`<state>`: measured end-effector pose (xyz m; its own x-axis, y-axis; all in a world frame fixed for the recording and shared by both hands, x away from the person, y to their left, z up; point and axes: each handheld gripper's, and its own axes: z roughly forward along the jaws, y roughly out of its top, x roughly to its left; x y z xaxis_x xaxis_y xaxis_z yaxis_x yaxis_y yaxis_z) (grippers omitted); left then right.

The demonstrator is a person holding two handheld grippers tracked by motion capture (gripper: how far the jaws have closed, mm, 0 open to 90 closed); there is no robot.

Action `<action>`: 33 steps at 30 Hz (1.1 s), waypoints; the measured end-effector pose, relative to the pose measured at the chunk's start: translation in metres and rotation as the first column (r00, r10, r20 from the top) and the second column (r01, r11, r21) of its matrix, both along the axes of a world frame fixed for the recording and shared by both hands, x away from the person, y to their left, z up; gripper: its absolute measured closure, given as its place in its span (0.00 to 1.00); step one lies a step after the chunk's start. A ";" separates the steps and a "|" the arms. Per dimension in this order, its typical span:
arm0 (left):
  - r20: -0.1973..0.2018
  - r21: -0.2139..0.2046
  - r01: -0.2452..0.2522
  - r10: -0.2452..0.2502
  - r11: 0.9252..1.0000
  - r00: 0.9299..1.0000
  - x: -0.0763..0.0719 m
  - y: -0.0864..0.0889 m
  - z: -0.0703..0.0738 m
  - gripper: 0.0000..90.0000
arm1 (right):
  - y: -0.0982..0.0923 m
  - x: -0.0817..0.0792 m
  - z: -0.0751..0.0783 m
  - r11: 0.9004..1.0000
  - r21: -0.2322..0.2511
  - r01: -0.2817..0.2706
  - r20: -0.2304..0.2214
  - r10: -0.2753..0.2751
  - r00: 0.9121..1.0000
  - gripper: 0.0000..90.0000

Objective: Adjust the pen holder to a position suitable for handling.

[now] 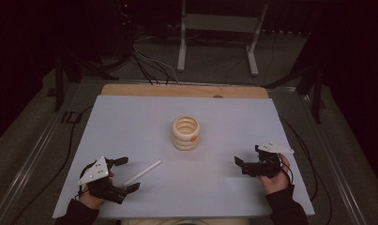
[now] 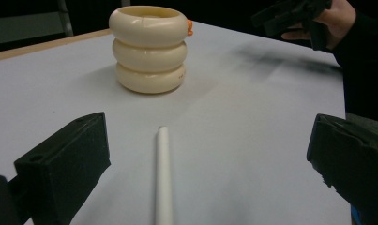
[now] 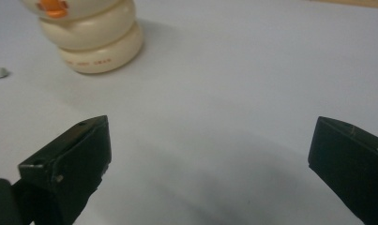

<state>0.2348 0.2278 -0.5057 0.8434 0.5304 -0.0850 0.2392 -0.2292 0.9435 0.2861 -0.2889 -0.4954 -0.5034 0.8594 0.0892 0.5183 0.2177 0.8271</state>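
A cream stack of three rings (image 1: 185, 132) with a small orange bit (image 1: 194, 138) on its side stands mid-table on the pale sheet (image 1: 224, 122). A thin white stick (image 1: 143, 172) lies flat to its front left. My left gripper (image 1: 128, 174) is open at the table's near left, and the stick's near end lies between its jaws. In the left gripper view the stick (image 2: 163, 178) runs up the middle towards the stack (image 2: 149, 49). My right gripper (image 1: 247, 154) is open and empty at the near right, with the stack (image 3: 95, 37) ahead of it.
A wooden strip (image 1: 184, 90) borders the sheet's far edge. Beyond the table a white metal stand (image 1: 218, 28) and cables (image 1: 149, 65) sit on the dark floor. The right hand and its gripper (image 2: 290, 14) appear at the top right of the left gripper view.
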 end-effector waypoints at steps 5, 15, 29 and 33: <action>0.004 -0.004 -0.008 0.008 1.000 1.000 -0.001 0.001 0.001 0.00 | -0.005 -0.009 -0.005 1.000 0.014 -0.003 0.027 0.003 1.000 0.00; 0.002 0.015 -0.014 0.014 1.000 1.000 -0.007 0.004 0.000 0.00 | -0.009 -0.006 -0.009 0.997 0.082 0.010 0.064 -0.015 0.998 0.00; -0.003 0.041 0.019 -0.019 0.999 1.000 -0.004 -0.005 0.007 0.00 | -0.006 -0.008 -0.012 0.994 0.091 -0.057 0.071 0.050 0.996 0.00; -0.026 0.067 0.032 -0.030 0.997 0.999 -0.004 -0.009 0.008 0.00 | -0.009 -0.008 -0.012 0.993 0.109 -0.051 0.067 0.044 0.997 0.00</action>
<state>0.2307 0.2189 -0.4980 0.8575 0.5095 -0.0713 0.2546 -0.2998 0.9194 0.2778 -0.2977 -0.5071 -0.5511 0.8211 0.1484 0.4542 0.1459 0.8789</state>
